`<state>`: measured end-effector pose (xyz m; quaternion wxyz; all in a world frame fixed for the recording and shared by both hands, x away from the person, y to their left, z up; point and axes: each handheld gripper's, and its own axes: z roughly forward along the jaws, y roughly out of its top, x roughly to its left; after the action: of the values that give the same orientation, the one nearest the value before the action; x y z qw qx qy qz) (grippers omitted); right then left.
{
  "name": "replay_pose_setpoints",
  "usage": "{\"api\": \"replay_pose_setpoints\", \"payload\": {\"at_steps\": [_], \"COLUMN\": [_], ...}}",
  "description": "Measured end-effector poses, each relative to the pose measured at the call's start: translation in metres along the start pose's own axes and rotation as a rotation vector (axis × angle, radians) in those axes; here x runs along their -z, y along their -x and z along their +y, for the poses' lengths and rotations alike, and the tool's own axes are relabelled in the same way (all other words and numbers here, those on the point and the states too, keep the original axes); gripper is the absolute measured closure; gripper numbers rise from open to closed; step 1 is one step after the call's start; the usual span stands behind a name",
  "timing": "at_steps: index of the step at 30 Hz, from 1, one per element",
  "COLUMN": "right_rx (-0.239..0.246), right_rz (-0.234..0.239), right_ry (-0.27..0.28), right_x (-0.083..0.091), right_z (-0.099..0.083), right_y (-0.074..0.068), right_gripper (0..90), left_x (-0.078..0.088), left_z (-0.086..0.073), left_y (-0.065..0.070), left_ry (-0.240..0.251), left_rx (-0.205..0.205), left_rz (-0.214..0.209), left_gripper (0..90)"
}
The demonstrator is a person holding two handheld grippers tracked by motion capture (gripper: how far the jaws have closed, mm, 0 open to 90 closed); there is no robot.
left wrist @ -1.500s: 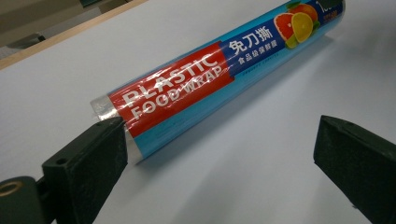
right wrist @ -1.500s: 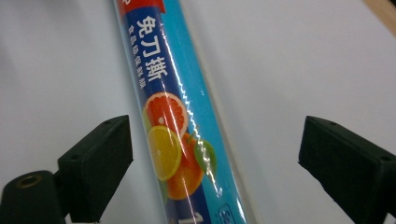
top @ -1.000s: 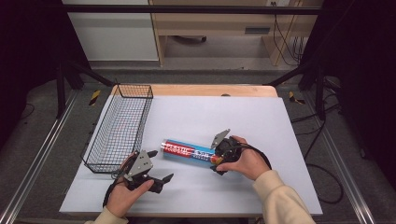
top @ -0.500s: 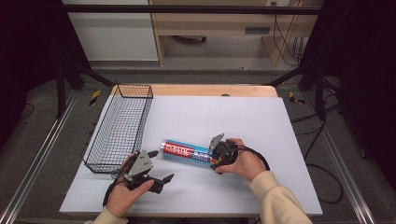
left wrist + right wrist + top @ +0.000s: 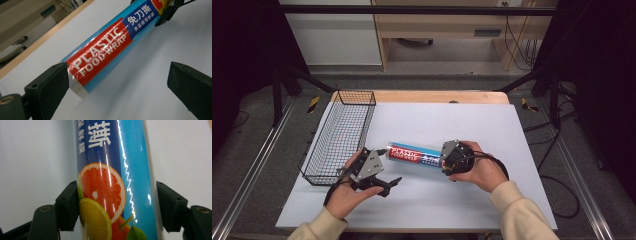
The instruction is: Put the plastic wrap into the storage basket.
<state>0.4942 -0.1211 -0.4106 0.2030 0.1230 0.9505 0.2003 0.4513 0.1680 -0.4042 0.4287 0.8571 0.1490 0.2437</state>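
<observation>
A black wire basket [image 5: 339, 137] sits along the left side of a white table [image 5: 492, 125], open-topped, with nothing visible inside it. Just to its right, near the table's middle, a roll of plastic food wrap [image 5: 414, 155] lies on its side, running from left to right.

The roll's label reads "PLASTIC FOOD WRAP" in white capitals on a red panel, legible in the left gripper view [image 5: 105, 47], followed by a dark blue panel of Chinese characters. The rest of the sleeve is light blue.

A person works the table with a gripper in each hand. The right gripper [image 5: 447, 159] is clamped on the roll's right end; the right gripper view shows both black jaws pressed against the sides of the roll [image 5: 115, 182], where the label carries a halved orange, a lemon and green leaves, artwork too small to make out from above. The left gripper [image 5: 388, 167] rests at the roll's left end, near the basket's front corner, its jaws spread wide. In the left gripper view one jaw stands right at the roll's silver-edged end while the other stands well apart over bare table, and the right gripper [image 5: 170, 11] appears at the roll's far end.
</observation>
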Motion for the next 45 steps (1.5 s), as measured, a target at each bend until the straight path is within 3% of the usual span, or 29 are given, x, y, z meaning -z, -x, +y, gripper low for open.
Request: {"api": "replay_pose_setpoints", "payload": {"at_steps": [1,2,3,5,6,9,13,14,18,20,23,26,29,32,37,42,45], "right_rx": [0.021,0.018,0.037,0.045,0.080,0.097,0.114,0.120,0.135,0.141,0.156,0.171,0.176,0.185,0.192,0.204,0.203], "right_rz": [-0.006,-0.006,-0.007,-0.017,-0.043,-0.046,-0.058,-0.059,-0.069,-0.071,-0.072,-0.071,-0.072,-0.081,-0.080,-0.082,-0.086], "right_ry": [-0.003,-0.005,-0.016,-0.024,-0.033,-0.041,-0.046,-0.037,-0.034,-0.038,-0.044,-0.048,-0.047,-0.047,-0.041,-0.046,-0.048], "right_x": [0.008,0.010,0.014,0.018,0.024,0.032,0.041,0.045,0.051,0.056,0.059,0.065,0.067,0.071,0.075,0.076,0.075], "right_z": [0.001,0.002,0.003,0.004,0.006,0.008,0.011,0.013,0.016,0.020,0.023,0.028,0.031,0.036,0.041,0.045,0.046], "right_y": [0.003,0.004,0.005,0.006,0.007,0.009,0.009,0.009,0.008,0.006,0.005,0.005,0.004,0.003,0.003,0.001,0.000], "right_gripper": [30.0,30.1,30.0,30.0,30.2,30.2,30.2,30.2,30.2,30.2,30.2,30.2,30.2,30.2,30.2,30.3,30.4], "left_x": [-0.004,-0.004,-0.011,-0.014,-0.021,-0.031,-0.041,-0.045,-0.051,-0.052,-0.052,-0.053,-0.055,-0.057,-0.058,-0.060,-0.061], "left_z": [0.011,0.011,0.022,0.027,0.037,0.050,0.060,0.063,0.068,0.074,0.078,0.083,0.084,0.087,0.089,0.089,0.090], "left_y": [-0.004,-0.004,-0.007,-0.007,-0.008,-0.008,-0.008,-0.007,-0.006,-0.004,-0.002,0.001,0.001,0.001,0.001,0.000,-0.001], "left_ry": [-0.020,-0.020,-0.043,-0.052,-0.066,-0.077,-0.081,-0.093,-0.115,-0.135,-0.153,-0.178,-0.189,-0.218,-0.234,-0.240,-0.274], "left_rx": [-0.051,-0.051,-0.098,-0.120,-0.153,-0.198,-0.191,-0.222,-0.237,-0.276,-0.286,-0.324,-0.324,-0.359,-0.373,-0.356,-0.357], "left_rz": [-0.015,-0.015,-0.023,-0.027,-0.037,-0.050,-0.086,-0.073,-0.081,-0.076,-0.073,-0.063,-0.063,-0.069,-0.059,-0.049,-0.046], "left_gripper": [3.9,3.9,3.9,4.2,4.2,4.6,4.4,4.5,4.6,5.4,6.0,8.0,8.4,12.8,16.6,19.1,21.7]}}
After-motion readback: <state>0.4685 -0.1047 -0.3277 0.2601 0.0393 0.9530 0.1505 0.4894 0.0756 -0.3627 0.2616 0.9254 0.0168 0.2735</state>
